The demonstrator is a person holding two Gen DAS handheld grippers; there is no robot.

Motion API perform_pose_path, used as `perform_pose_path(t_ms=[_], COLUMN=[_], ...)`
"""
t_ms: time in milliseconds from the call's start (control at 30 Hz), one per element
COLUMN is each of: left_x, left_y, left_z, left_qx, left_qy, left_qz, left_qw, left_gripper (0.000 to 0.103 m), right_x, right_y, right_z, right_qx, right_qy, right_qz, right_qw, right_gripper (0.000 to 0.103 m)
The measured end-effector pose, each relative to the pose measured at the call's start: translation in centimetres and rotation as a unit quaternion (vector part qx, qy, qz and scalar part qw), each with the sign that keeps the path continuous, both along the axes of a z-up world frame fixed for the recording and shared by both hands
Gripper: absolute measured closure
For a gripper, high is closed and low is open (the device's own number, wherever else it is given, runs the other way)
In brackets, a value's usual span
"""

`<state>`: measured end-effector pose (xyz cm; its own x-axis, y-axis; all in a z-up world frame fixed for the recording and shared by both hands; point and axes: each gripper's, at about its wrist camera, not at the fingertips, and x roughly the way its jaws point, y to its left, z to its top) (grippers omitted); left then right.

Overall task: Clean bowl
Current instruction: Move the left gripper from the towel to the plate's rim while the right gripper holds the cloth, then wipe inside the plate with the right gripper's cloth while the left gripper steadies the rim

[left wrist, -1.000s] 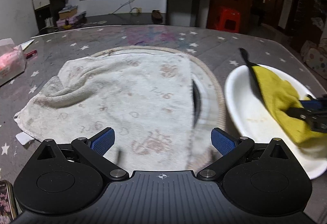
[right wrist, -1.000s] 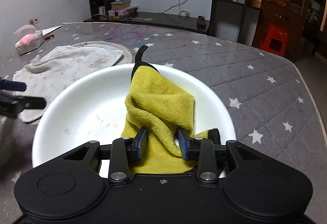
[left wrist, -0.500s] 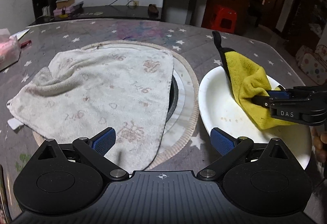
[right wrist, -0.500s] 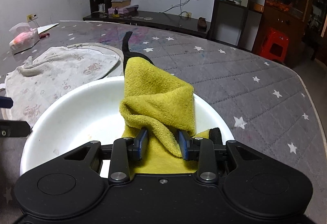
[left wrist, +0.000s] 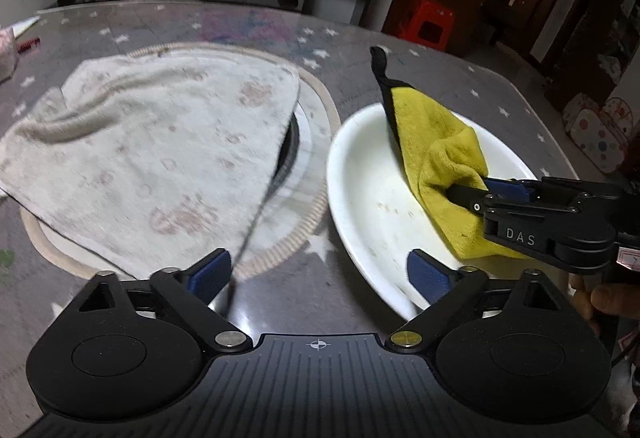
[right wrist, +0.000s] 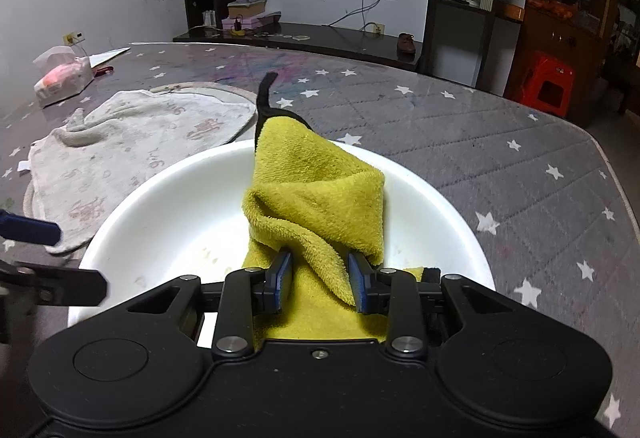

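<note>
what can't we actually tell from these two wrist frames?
- Bowl floor beneath the yellow cloth: covered in both views, so soil there is unknown.
- Bowl's near rim: right wrist view, hidden behind the right gripper.
- Left gripper, jaws closing, nothing pinched: rim contact unclear, blurred.
- White towel: hides the round mat's middle.

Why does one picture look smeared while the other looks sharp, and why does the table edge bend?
In the left wrist view the white towel and the bowl rim are streaked, which looks like motion blur; the right wrist view shows the yellow cloth crisply. Both lenses are fisheye, so the table edge curves.
</note>
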<state>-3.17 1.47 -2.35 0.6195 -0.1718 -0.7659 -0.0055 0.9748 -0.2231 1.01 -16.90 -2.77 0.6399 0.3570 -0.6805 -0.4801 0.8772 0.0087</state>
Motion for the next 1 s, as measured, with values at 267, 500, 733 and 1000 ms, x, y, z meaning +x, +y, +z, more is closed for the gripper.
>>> perform_pose_path(t_ms=[267, 500, 733, 1000], left_x=[0.1, 0.2, 0.5, 0.7], left_y=[-0.6, -0.9, -1.1, -1.3], left_z=[-0.5, -0.4, -0.4, -0.3], left_qx=[-0.006, -0.022, -0.048, -0.043], left_qy=[0.009, 0.010, 0.014, 0.012], left_qz=[0.010, 0.001, -0.013, -0.029], left_qw=[0.9999, 0.9997, 0.9986, 0.9986], left_gripper=[0.025, 0.048, 0.073, 0.078], right_x=[-1.4, -2.8, -4.1, -5.1], right_y=[-0.7, -0.8, -0.8, -1.1], right_z=[0.1, 0.2, 0.2, 0.5], right_qx=[0.009, 0.010, 0.009, 0.001], right_qy=[0.003, 0.006, 0.009, 0.011], right_qz=[-0.004, -0.002, 0.004, 0.009], right_qw=[1.000, 1.000, 1.000, 1.000], right_gripper=[0.069, 0.069, 0.069, 0.069])
